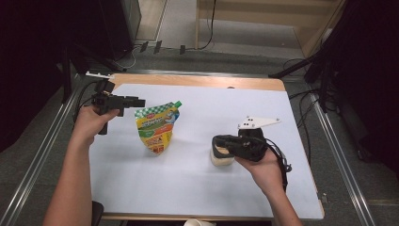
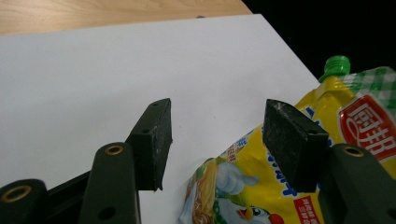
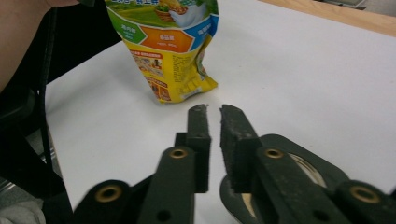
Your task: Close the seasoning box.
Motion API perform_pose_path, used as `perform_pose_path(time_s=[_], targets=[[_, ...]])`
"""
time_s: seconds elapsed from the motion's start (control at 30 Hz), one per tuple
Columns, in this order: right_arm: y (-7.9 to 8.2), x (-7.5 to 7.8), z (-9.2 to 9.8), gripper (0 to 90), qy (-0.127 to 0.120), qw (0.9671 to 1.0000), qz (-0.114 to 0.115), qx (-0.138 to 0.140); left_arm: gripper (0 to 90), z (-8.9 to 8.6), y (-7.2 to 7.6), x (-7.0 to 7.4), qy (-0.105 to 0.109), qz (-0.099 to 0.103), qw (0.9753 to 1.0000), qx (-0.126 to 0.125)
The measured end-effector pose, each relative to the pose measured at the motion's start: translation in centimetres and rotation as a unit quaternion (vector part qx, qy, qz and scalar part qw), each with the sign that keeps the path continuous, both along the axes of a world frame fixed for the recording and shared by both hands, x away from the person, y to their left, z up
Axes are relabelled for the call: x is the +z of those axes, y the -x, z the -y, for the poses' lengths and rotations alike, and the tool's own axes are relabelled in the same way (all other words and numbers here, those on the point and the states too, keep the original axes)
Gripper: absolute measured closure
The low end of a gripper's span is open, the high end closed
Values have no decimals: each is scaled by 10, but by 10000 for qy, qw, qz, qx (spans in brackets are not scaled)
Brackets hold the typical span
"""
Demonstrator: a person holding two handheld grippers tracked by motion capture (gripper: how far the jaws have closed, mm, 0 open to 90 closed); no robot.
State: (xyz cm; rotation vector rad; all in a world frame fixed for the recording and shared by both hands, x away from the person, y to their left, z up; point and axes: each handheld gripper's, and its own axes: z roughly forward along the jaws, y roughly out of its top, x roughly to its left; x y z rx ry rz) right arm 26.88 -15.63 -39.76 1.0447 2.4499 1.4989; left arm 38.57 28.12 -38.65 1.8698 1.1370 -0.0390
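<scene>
The surface [image 1: 197, 188] is a wooden table covered by a white sheet, with a strip of bare wood along its far edge; on the sheet, left of the middle, stands a yellow and green spouted pouch [image 1: 156, 128], upright and leaning a little, its green cap [image 1: 178, 103] at the top corner nearer the far edge; to the right of the pouch, well apart from it, sits a pale round container [image 1: 221, 157], partly covered by the right hand-held gripper [image 1: 217, 145]; that gripper, held in the person's right hand [image 1: 263, 165], lies low over the container with a grey three-cornered plate [image 1: 256, 122] on top, and in the right gripper view its jaws stand nearly together with only a narrow slit between them, holding nothing, the container's dark rim just beneath them and the pouch beyond; the left hand-held gripper [image 1: 141, 101], held in the left hand [image 1: 94, 121], hangs above the surface just left of the pouch's top; in the left gripper view its jaws are wide apart and empty, the pouch close beside the right-hand jaw, though whether they touch I cannot tell.
</scene>
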Motion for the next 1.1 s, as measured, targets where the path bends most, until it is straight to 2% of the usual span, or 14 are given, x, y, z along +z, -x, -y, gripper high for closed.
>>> perform_pose_path(time_s=[0.07, 0.17, 0.23, 0.33, 0.57, 0.9, 1.1], targets=[[-2, 1, 5, 900, -20, 10000, -13, -28, 433, 2, 0, -1, -7, 11, 10000, -11], [-2, 3, 12, 900, -12, 9999, -16, -112, 431, 3, 0, -2, -8, -15, 10000, -21], [-3, 5, 17, 900, -26, 9998, -12, -180, 430, 6, 0, -2, 20, -106, 9998, -137], [-4, 10, 25, 900, -48, 9996, 26, -270, 427, 8, 1, -2, 3, -19, 9999, -171], [-6, 16, 47, 900, -136, 9983, 58, -563, 422, 9, 0, -3, -20, -86, 9998, -182], [-12, 14, 73, 900, -144, 9950, 47, -986, 423, 12, 0, -5, -96, -89, 9996, -239], [-15, 8, 77, 900, -77, 9943, -32, -1065, 423, 10, 1, -4, -60, -51, 9997, -234]])
